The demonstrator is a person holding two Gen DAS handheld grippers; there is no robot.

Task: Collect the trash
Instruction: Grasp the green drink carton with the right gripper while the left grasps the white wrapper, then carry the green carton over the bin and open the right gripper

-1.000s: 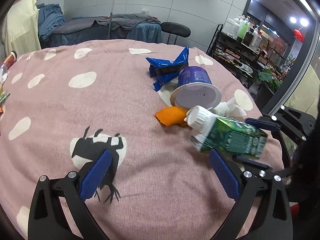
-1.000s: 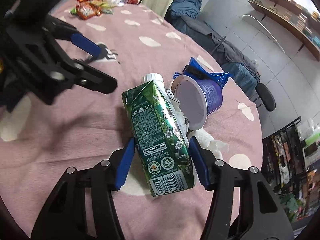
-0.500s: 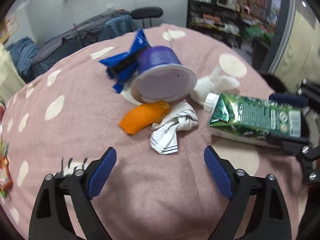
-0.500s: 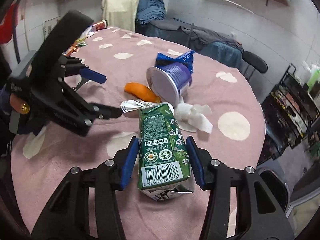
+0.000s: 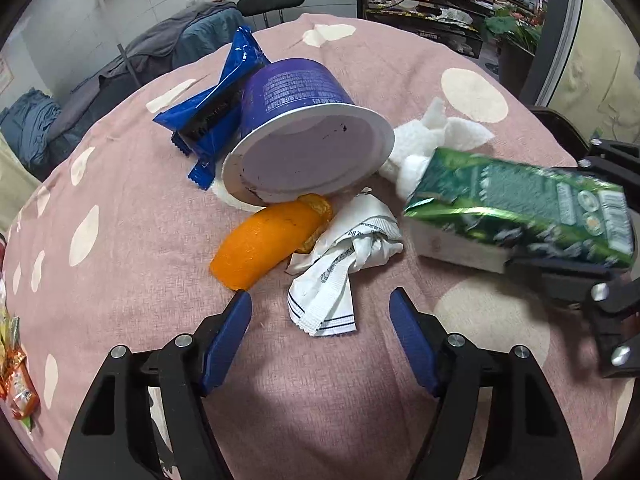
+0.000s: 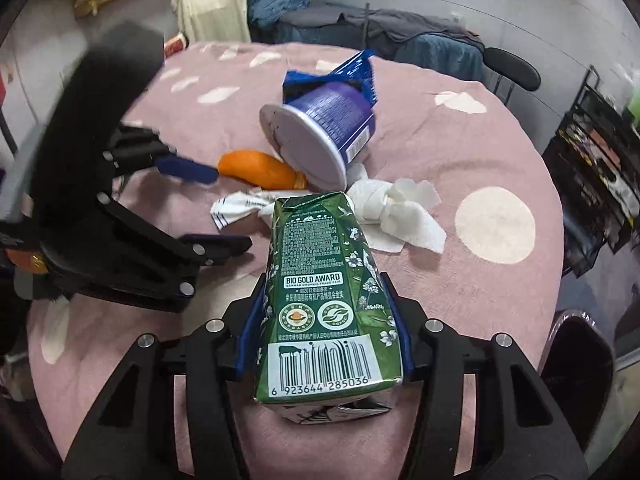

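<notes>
On the pink counter [image 5: 120,280], trash is heaped at twelve o'clock. A green carton [image 6: 328,304] is kept clamped in the right claw [image 6: 324,320] for removal; the white wrapper [image 5: 340,264] is framed by the left claw [image 5: 320,336], jaws just narrowing, nothing gripped.

Green carton [image 5: 524,208] motion-blurred, cap hidden
</notes>
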